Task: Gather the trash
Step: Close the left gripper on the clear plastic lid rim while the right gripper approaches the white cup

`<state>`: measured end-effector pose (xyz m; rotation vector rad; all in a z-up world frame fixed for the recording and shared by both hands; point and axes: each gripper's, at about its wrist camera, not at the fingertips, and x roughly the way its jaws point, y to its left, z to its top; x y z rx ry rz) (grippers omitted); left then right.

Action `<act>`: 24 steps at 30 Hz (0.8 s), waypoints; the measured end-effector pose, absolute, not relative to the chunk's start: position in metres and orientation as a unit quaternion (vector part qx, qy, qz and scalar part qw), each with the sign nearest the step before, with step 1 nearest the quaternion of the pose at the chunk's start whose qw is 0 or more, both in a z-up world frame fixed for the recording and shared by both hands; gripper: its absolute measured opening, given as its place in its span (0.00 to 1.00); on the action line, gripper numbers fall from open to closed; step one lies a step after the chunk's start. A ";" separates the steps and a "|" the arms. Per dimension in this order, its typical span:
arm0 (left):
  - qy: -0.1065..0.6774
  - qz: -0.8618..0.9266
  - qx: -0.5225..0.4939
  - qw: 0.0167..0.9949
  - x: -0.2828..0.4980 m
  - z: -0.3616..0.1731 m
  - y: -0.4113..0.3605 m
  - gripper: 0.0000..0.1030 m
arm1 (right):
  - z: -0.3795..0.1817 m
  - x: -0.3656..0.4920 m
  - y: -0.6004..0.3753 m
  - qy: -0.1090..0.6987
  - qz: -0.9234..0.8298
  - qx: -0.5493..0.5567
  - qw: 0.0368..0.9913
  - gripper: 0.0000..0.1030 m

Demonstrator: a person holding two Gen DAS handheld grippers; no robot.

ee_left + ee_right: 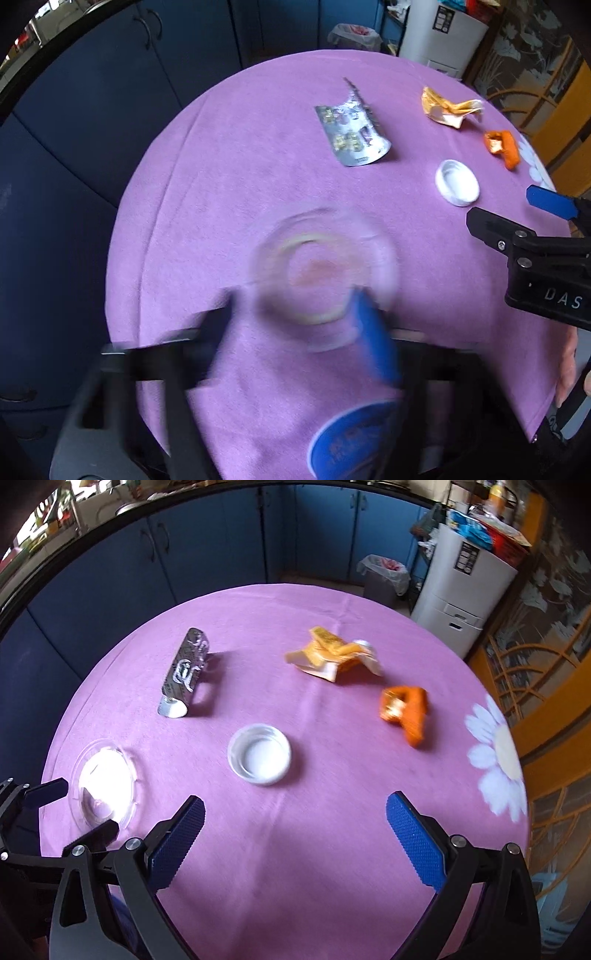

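Right wrist view: right fingers (295,812) spread, empty; left fingers' (79,812) state unclear; one cap (259,755), two orange wrappers (332,653).

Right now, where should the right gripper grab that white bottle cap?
Grip the white cap by its raised rim, coming straight down from above. It lies open side up and flat on the purple cloth, so opposite sides of the rim give the right gripper its only purchase.

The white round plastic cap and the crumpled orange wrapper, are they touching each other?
Apart. The right wrist view shows bare purple tablecloth between the white round plastic cap and the crumpled orange wrapper.
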<state>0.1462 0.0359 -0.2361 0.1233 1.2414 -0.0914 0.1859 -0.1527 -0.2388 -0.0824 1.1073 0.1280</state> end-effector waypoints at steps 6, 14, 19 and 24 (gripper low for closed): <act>0.589 -0.057 0.028 0.805 0.155 -0.237 0.048 0.31 | -0.251 0.200 -0.139 0.534 0.062 -0.054 0.841 0.93; 0.566 -0.054 0.027 0.822 0.155 -0.227 0.049 0.36 | -0.254 0.198 -0.135 0.536 0.069 -0.059 0.839 0.91; 0.577 -0.047 -0.018 0.815 0.159 -0.228 0.069 0.32 | -0.256 0.198 -0.132 0.538 0.074 -0.057 0.838 0.83; 0.580 -0.046 -0.015 0.813 0.165 -0.233 0.072 0.72 | -0.256 0.199 -0.130 0.537 0.078 -0.053 0.838 0.83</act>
